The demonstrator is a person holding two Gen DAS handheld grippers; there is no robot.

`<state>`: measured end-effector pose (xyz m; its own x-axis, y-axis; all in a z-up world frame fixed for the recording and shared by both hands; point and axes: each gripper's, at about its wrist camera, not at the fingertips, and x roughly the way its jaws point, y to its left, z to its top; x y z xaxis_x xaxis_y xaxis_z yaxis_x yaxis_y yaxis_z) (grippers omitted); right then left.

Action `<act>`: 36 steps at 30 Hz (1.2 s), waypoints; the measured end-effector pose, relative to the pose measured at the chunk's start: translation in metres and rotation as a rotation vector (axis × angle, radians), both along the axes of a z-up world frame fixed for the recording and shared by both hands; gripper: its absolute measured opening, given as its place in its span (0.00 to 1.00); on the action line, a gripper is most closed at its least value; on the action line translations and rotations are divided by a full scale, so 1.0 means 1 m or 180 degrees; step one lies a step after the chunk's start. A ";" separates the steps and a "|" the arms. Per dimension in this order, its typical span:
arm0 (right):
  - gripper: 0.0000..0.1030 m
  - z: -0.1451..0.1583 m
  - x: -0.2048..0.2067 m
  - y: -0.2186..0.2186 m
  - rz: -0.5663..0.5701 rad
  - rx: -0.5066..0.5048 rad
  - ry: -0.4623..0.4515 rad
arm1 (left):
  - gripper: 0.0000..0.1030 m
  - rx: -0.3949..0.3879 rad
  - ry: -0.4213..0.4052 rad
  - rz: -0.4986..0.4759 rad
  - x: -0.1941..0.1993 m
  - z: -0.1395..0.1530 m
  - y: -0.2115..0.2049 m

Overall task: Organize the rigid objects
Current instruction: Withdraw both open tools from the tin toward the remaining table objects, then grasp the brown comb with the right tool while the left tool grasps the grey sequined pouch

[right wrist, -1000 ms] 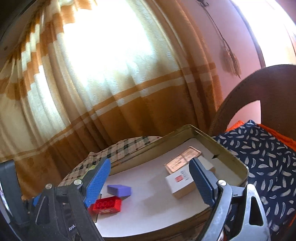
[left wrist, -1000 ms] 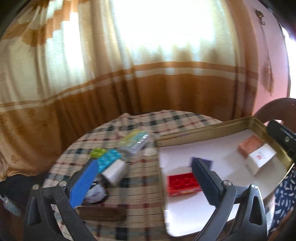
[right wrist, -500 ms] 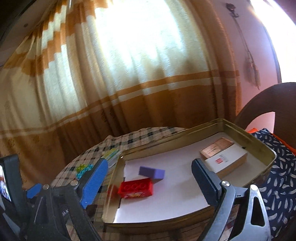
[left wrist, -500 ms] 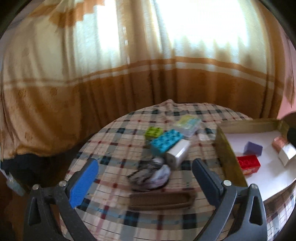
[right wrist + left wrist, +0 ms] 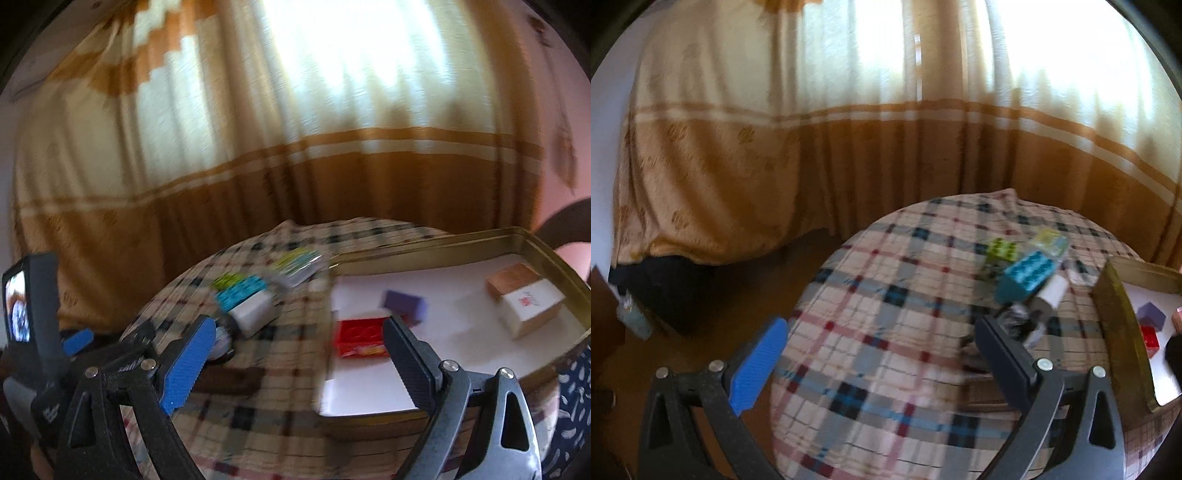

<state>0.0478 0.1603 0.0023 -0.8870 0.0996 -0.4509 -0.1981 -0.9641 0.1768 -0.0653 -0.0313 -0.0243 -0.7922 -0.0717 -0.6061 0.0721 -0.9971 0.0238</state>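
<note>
Both tilt down — left gripper [image 5: 882, 365] agape; right gripper [image 5: 299, 362] agape, empty.

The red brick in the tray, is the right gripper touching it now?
Apart. The right wrist view shows the right gripper with open jaws and nothing between them; the red brick lies flat in the tray, beyond the fingertips.

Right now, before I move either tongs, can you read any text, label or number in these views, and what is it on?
Nothing legible.
White box in the tray: a red mark on its top, too blurred to read.
Red brick: pale print along its front side, blurred.
Left tongs' body: small white lettering, too small to read.
</note>
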 end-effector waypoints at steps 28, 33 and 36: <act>0.90 -0.061 -0.110 -0.070 0.1703 0.0441 -0.1578 | 0.99 0.0321 -0.0742 0.0246 -0.017 -0.039 -0.042; 0.67 -0.059 -0.099 -0.083 0.1834 0.0727 -0.1530 | 0.99 0.0418 -0.0814 0.0289 -0.019 -0.043 -0.046; 0.41 -0.056 -0.092 -0.084 0.1877 0.0717 -0.1555 | 0.99 0.0434 -0.0820 0.0295 -0.019 -0.043 -0.046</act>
<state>-0.0447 0.0760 -0.0532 -0.5290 -0.1896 -0.8272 0.3510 -0.9363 -0.0098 -0.0838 -0.0776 -0.0672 -0.6050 -0.0407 -0.7952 0.1718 -0.9818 -0.0805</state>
